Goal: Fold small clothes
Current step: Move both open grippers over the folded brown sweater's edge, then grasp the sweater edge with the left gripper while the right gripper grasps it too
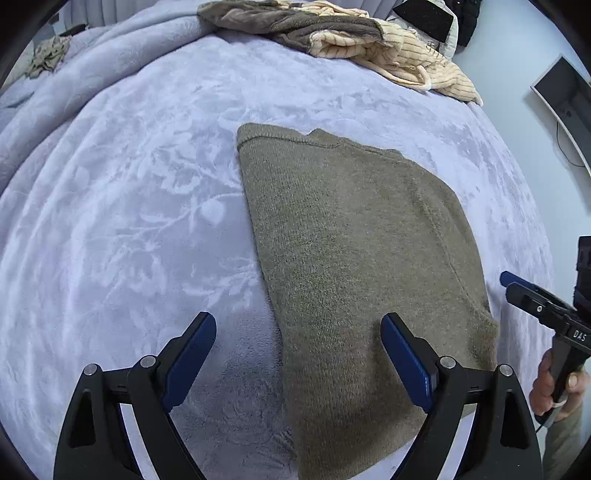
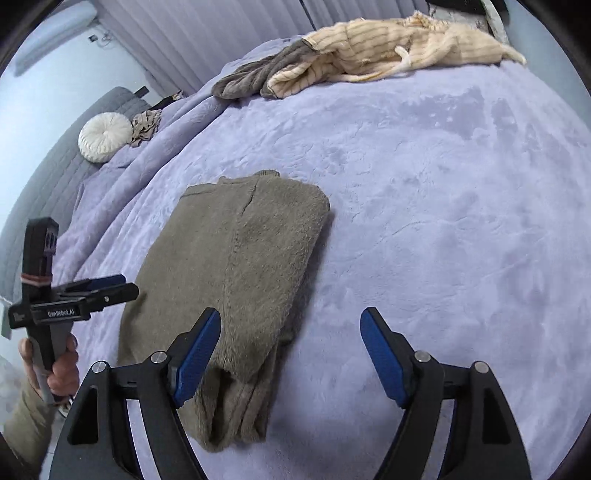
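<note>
An olive-brown knit garment [image 1: 354,258] lies folded into a long strip on the lilac bed blanket; it also shows in the right wrist view [image 2: 236,273]. My left gripper [image 1: 298,326] is open and empty above the garment's near left edge. My right gripper [image 2: 291,325] is open and empty above its near right edge. The right gripper also shows at the right edge of the left wrist view [image 1: 517,286], and the left gripper at the left of the right wrist view [image 2: 118,286].
A pile of cream striped and grey clothes [image 1: 332,33] lies at the far edge of the bed [image 2: 369,55]. A white round cushion [image 2: 105,136] and a small crumpled cloth [image 2: 147,125] sit far left. A monitor [image 1: 565,103] stands right of the bed.
</note>
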A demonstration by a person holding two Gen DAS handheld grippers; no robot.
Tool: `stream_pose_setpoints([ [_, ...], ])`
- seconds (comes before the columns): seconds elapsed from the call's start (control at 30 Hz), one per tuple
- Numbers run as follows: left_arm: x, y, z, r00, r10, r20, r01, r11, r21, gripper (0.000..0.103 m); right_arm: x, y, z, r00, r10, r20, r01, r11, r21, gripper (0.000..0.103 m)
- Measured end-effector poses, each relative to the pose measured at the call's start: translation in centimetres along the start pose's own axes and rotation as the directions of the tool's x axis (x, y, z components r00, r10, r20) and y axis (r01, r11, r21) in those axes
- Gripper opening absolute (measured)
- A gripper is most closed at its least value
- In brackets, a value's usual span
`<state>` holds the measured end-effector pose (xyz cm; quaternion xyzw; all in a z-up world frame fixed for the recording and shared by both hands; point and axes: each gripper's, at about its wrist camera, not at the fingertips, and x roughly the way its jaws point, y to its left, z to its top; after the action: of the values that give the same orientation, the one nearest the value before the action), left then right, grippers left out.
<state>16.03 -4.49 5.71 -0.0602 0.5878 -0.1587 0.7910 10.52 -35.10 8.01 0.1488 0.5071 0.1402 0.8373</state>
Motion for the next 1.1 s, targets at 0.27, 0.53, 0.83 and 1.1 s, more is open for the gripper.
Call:
stream_pose_setpoints([
  [0.27, 5.1, 0.6, 1.0, 0.968, -0.223, -0.118, 0.214, 0.973, -0.082, 0.091, 7.9, 0.1, 1.4, 0.978, 0.162, -0.129, -0.147, 0.982, 0.12, 0.081],
  [0.53, 4.9, -2.0, 1.4, 0.979, -0.191, -0.078, 0.192, 0.981, 0.008, 0.061, 10.4, 2.0, 2.1, 0.965, 0.206, -0.162, -0.188, 0.975, 0.12, 0.047],
  [0.83, 2.1, -4.3, 1.1, 0.997, -0.077, -0.026, 0.079, 0.991, 0.111, 0.05, 7.7, 5.0, 2.6, 0.985, 0.107, -0.139, -0.101, 0.994, 0.044, 0.036],
  [1.1, -0.9, -5.0, -0.8, 0.998, -0.058, -0.004, 0.058, 0.991, 0.125, 0.05, 4.6, 7.6, 1.6, 0.992, 0.057, -0.11, -0.058, 0.998, -0.004, 0.036],
])
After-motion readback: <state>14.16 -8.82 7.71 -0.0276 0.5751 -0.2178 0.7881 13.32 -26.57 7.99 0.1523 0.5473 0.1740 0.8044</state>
